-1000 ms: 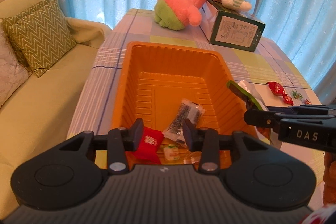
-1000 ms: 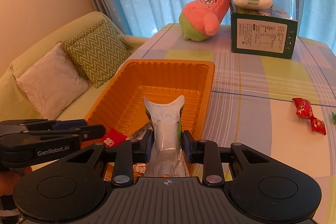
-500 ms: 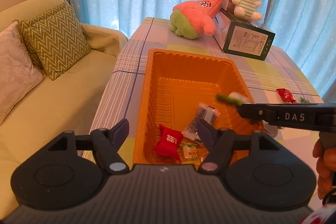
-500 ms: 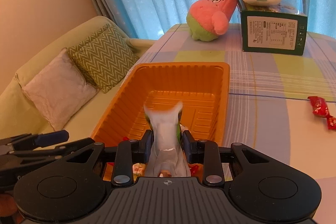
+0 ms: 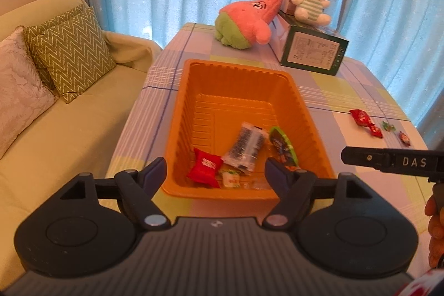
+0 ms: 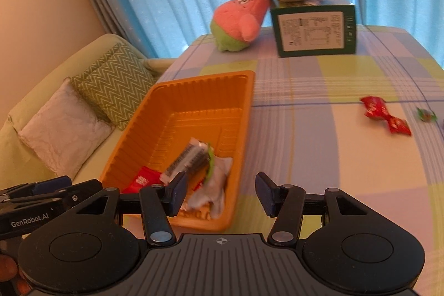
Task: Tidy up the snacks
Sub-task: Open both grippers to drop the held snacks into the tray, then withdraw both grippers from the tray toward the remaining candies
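The green-and-silver packet, gripped a second ago, now lies in the orange tray at the table's left edge; right gripper opening, empty; left gripper opening wide, empty.

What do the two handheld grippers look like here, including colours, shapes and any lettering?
Both are black plastic. The left gripper and right gripper each have a ribbed grey-black body, two round side housings, silver pivot screws and dark blue pads. Side on, the right one reads "DAS", the left "GenRobot.AI". No cables show.
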`<move>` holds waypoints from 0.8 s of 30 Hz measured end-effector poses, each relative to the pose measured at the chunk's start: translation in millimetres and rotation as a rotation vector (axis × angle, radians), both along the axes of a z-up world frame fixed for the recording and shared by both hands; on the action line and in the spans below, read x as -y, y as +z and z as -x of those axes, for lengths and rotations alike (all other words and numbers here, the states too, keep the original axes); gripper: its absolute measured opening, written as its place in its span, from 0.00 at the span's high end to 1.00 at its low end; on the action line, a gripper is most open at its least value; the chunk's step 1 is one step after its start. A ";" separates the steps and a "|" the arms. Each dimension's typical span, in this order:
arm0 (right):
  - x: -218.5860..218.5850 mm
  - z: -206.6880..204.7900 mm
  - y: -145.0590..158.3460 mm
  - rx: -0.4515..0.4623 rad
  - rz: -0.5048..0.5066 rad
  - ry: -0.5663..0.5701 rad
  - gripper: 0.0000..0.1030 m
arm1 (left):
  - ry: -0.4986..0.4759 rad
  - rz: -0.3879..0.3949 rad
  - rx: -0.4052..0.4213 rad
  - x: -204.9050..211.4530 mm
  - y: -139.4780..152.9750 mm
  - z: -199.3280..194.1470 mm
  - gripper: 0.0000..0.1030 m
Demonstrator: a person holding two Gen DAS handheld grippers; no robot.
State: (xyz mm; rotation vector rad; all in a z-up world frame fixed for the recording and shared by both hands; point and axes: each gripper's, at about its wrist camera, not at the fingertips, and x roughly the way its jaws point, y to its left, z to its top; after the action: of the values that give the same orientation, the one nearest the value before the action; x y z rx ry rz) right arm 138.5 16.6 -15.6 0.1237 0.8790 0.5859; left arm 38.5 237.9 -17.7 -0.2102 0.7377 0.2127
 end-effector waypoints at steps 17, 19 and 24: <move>89.8 55.2 29.0 0.024 0.025 -0.125 0.47 | -0.061 0.042 0.022 68.4 32.9 37.6 0.21; 98.9 58.4 32.1 0.027 0.022 -0.143 0.47 | -0.072 0.043 0.028 76.5 35.4 38.6 0.20; 121.1 63.2 35.9 0.030 0.014 -0.183 0.47 | -0.116 0.041 0.036 96.9 40.4 36.7 0.19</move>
State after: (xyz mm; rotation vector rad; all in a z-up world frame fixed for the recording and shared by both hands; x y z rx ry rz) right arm 75.4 -104.5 20.3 0.1806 0.8322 0.4101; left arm 1.8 141.0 22.6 -0.2092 0.7169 0.0831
